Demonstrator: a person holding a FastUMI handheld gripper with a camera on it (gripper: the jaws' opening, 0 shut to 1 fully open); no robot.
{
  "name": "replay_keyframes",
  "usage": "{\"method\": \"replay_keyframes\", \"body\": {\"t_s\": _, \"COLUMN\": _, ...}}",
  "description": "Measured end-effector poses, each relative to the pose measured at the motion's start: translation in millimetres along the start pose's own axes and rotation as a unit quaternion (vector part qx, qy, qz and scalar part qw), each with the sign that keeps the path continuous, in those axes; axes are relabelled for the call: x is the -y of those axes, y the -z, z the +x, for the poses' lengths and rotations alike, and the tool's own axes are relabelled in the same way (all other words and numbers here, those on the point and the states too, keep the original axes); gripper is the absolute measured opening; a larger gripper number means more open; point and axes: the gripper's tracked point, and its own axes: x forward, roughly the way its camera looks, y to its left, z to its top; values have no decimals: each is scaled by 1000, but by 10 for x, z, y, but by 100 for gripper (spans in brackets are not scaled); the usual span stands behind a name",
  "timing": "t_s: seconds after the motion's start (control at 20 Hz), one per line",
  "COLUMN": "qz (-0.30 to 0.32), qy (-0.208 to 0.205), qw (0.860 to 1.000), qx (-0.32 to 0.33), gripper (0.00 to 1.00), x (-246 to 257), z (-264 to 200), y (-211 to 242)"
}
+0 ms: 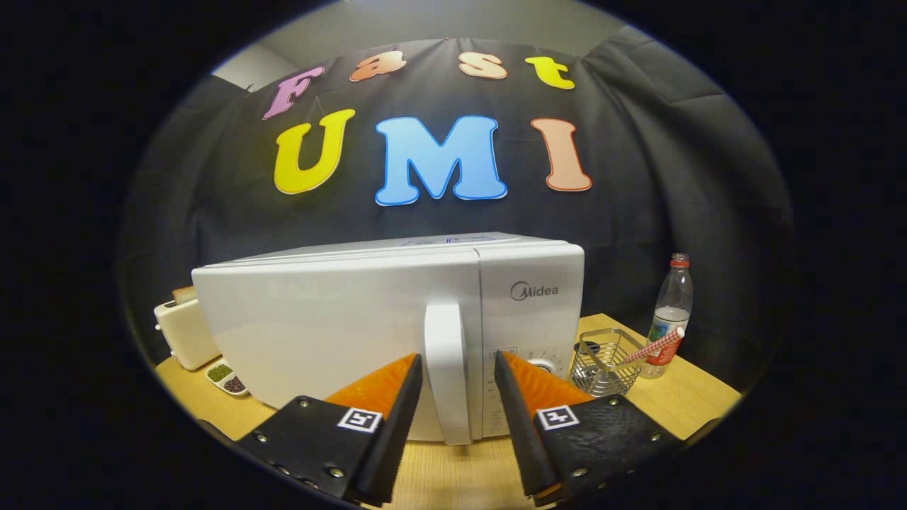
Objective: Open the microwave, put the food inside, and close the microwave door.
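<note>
Fingers (407,397) wide, straddling microwave (340,319) door handle (446,368); rigid, smooth plastic bar, best gripped mid-height, may slip.

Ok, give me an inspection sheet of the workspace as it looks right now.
Surface: light wooden table.
Job's things: white microwave, door closed; vertical door handle sits between the jaws. Food: cannot tell.
Clutter: toaster and small dish left of the microwave; wire basket, striped straw and plastic bottle to its right.
Grippers: gripper open, one jaw either side of the handle, not pressing.
Cables: nothing seen.
Surroundings: black cloth booth wall.
</note>
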Motion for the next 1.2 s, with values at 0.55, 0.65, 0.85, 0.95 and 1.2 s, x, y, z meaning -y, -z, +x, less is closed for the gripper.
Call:
{"method": "replay_keyframes", "body": {"t_s": 0.55, "qz": -10, "qy": 8, "qw": 1000, "qx": -8, "gripper": 15, "x": -97, "z": -59, "y": 30}}
{"method": "replay_keyframes", "body": {"t_s": 0.65, "qz": 16, "qy": 2, "qw": 1000, "qx": -11, "gripper": 16, "x": -91, "z": -87, "y": 34}}
{"method": "replay_keyframes", "body": {"t_s": 0.85, "qz": 6, "qy": 2, "qw": 1000, "qx": -1, "gripper": 16, "x": -150, "z": -309, "y": 56}}
{"method": "replay_keyframes", "body": {"t_s": 0.95, "qz": -10, "qy": -11, "qw": 1000, "qx": 5, "gripper": 15, "x": -175, "z": -498, "y": 95}}
{"method": "replay_keyframes", "body": {"t_s": 1.2, "qz": -22, "qy": -63, "qw": 998, "qx": 10, "gripper": 15, "x": -413, "z": -1118, "y": 180}}
